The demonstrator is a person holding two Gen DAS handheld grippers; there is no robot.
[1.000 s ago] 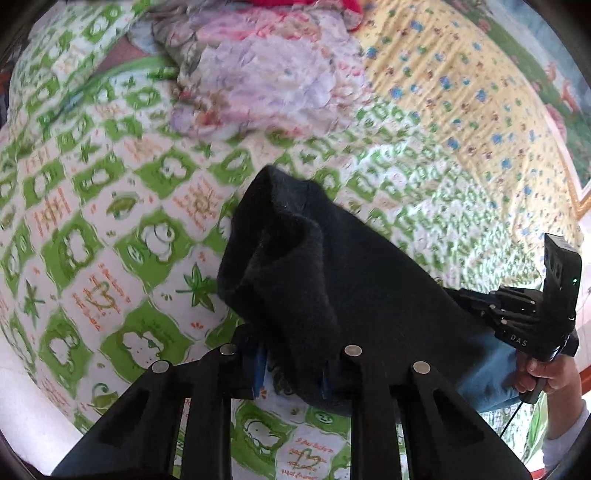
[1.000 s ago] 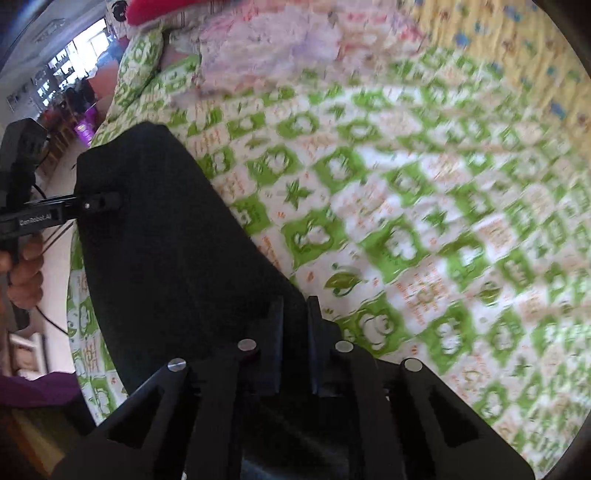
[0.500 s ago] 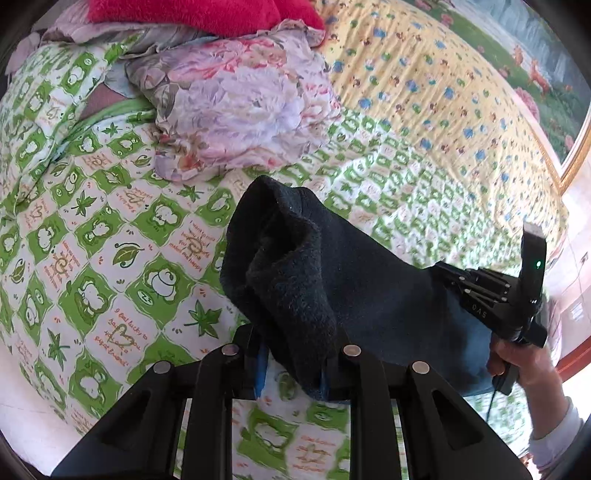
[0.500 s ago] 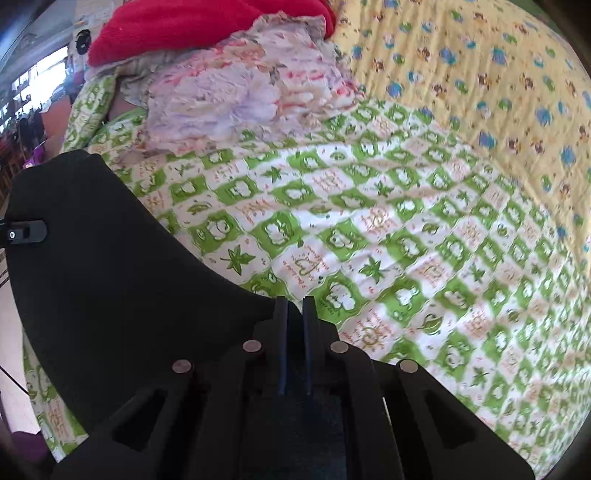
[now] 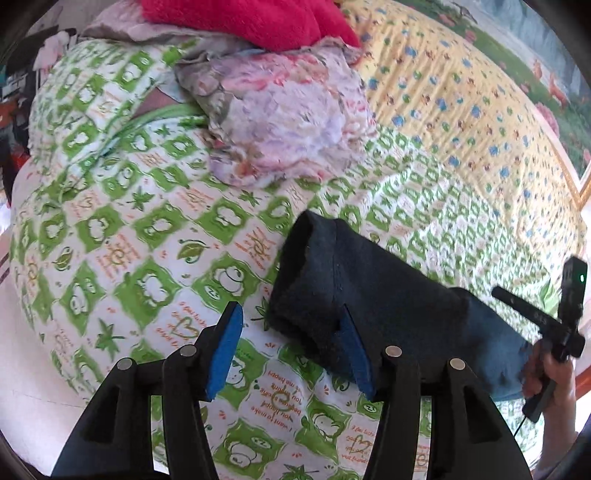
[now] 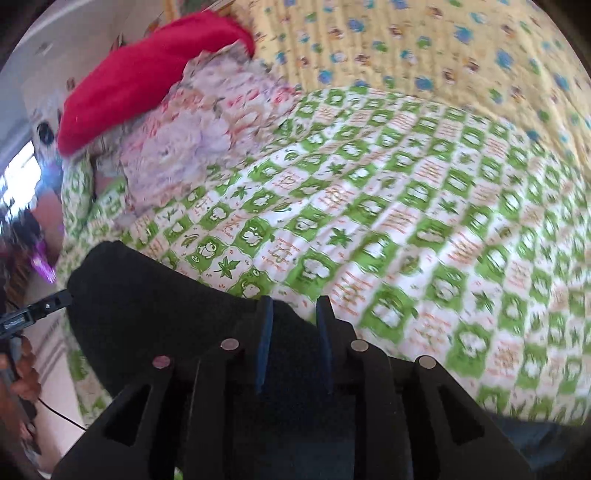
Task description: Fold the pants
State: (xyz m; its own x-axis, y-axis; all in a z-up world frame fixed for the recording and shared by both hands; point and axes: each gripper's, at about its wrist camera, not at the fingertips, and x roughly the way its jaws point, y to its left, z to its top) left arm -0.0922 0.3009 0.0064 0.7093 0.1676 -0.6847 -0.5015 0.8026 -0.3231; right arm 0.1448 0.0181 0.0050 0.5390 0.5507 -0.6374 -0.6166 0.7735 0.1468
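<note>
The dark folded pants (image 5: pixel 376 306) lie on the green-and-white checked bedspread (image 5: pixel 140 236). My left gripper (image 5: pixel 291 332) hovers at the pants' near left corner. Its jaws are opening, the blue pads stand wide apart, and the cloth only brushes the right pad (image 5: pixel 354 354). In the right wrist view the pants (image 6: pixel 162 314) spread from the lower left under my right gripper (image 6: pixel 293 326). Its jaws are opening too, with a narrow gap over the black cloth and no pad pressing on it. A person's hand (image 5: pixel 543 373) holds that right gripper at the pants' far end.
A crumpled floral quilt (image 5: pixel 288 122) with a red blanket (image 5: pixel 243 18) on top lies at the head of the bed. A yellow patterned sheet (image 5: pixel 461 99) covers the far side. The bed's edge and the floor (image 6: pixel 55 354) are at the left in the right wrist view.
Both grippers were shut on the pants' edge; now their jaws have parted and let the cloth go. The pants have settled flatter on the bedspread, and both views have drawn back.
</note>
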